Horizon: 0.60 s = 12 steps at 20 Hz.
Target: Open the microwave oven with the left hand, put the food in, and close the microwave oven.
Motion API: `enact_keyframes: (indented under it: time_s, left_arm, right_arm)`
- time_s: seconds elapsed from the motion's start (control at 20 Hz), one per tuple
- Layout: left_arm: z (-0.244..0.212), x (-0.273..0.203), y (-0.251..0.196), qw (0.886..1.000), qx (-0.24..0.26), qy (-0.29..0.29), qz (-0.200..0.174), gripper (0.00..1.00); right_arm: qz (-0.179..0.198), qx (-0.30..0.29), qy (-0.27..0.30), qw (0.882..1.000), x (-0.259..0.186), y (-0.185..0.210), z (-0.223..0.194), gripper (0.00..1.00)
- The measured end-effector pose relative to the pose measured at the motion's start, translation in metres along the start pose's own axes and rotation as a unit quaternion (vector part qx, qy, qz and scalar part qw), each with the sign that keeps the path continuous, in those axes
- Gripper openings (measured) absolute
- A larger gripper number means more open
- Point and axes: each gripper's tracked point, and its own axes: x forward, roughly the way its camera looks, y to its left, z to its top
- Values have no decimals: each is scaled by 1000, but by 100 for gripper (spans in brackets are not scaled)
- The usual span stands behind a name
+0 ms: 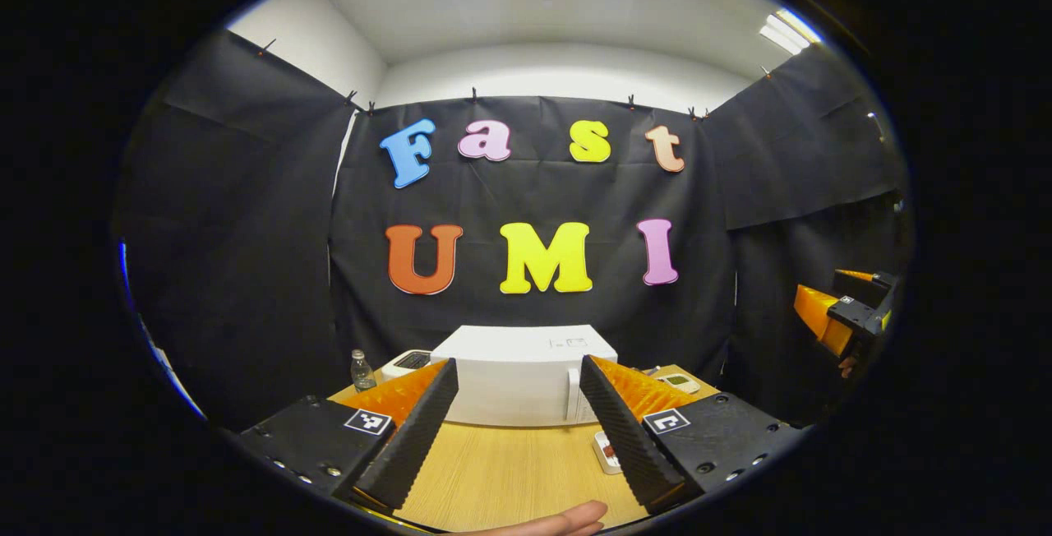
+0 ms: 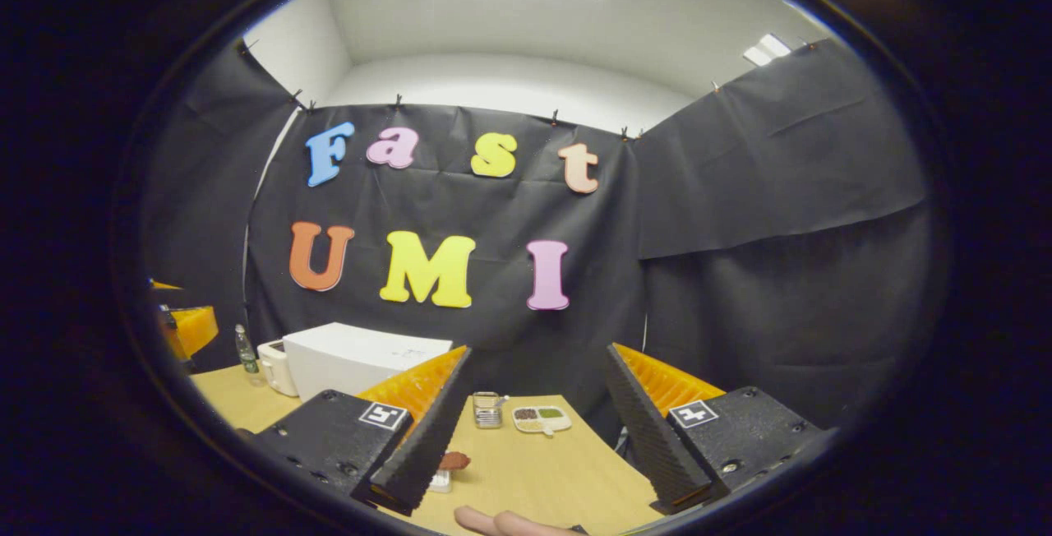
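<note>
Left gripper view is showing the counter (image 1: 501,470) stretching ahead, with the microwave (image 1: 522,376) sitting closed at its far edge, white and facing the camera, its handle side toward the right. The left tool (image 1: 518,429) is hovering above the counter with its jaws spread wide and holding nothing, the microwave framed between its fingers. The right tool (image 1: 855,318) is hanging off at the right edge, well apart from the microwave; its jaw state cannot be told there. A small white appliance (image 1: 407,362) is standing just left of the microwave, and a bottle (image 1: 362,370) is standing left of that. The food (image 1: 606,451), reddish on a small white tray, is lying on the counter in front of the microwave's right corner, partly hidden by the left tool's right finger. In the right gripper view the right tool (image 2: 534,437) is also standing wide and empty, with the food (image 2: 450,462) lying just beside its left finger, a divided plate (image 2: 542,418) and a metal cup (image 2: 488,409) resting farther back, and the microwave (image 2: 362,359) off to the left.
</note>
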Motion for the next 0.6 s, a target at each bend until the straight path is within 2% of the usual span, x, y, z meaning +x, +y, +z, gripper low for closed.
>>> enact_keyframes:
  time_s: [0.05,0.1,0.15,0.2,0.25,0.3,0.4,0.45,0.5,0.55,0.6]
  left_arm:
    - [-1,2,-4,1000,-1,1,-5,85]
    - [-3,7,-8,1000,-2,4,-9,84]
    - [-5,9,-12,1000,-3,6,-12,84]
    - [-9,15,-16,1000,-3,8,-16,93]
    - [-12,22,-20,1000,-3,11,-20,93]
    - [-18,32,-27,1000,-4,15,-25,93]
    - [-27,51,-39,999,-9,19,-34,93]
    - [-34,63,-43,999,-11,22,-36,93]
    - [-42,77,-47,999,-12,27,-36,93]
    - [-50,90,-49,999,-11,29,-33,93]
    - [-59,104,-52,999,-9,32,-31,93]
  right_arm:
    - [0,-1,-2,1000,0,0,0,100]
    - [3,0,-3,1000,0,0,0,100]
    - [6,2,-4,1000,-1,1,-1,90]
    - [9,4,-3,1000,1,2,-2,100]
    - [12,6,-3,1000,3,2,-3,100]
    - [13,6,-3,1000,5,1,-3,91]
    - [13,7,-3,1000,11,-4,-6,90]
    - [15,8,-5,1000,13,-4,-8,90]
    - [15,8,-5,1000,15,-6,-8,100]
    - [17,8,-6,1000,18,-8,-11,90]
    - [20,9,-7,1000,21,-9,-12,90]
